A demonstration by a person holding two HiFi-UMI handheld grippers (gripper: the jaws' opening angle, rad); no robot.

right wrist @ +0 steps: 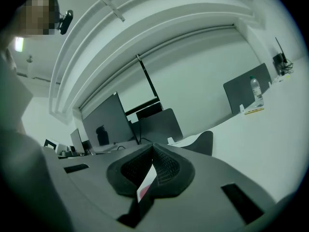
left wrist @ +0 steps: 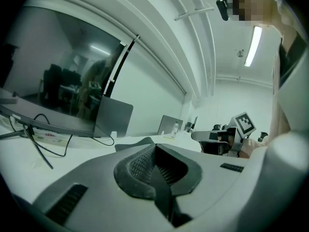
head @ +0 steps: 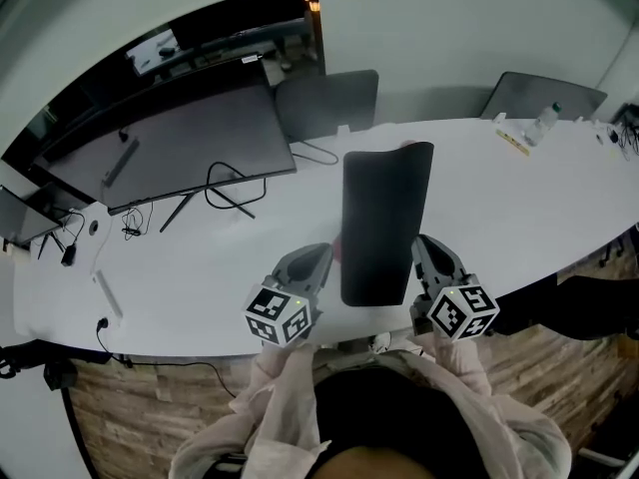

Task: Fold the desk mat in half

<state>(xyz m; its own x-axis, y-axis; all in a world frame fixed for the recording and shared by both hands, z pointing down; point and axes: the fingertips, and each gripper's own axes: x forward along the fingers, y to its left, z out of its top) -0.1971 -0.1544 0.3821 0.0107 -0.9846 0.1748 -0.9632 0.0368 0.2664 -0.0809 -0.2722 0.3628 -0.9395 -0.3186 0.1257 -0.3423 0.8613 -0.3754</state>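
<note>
Left gripper (head: 325, 254) and right gripper (head: 425, 245), jaws clamped on the desk mat (head: 384, 218), hold its near edge above the white table (head: 200, 257).

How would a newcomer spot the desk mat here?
Find the long white table. At the middle of its near side is the desk mat, right of the big monitor. It is the only plain dark strip lying down, with no cables or stand.
</note>
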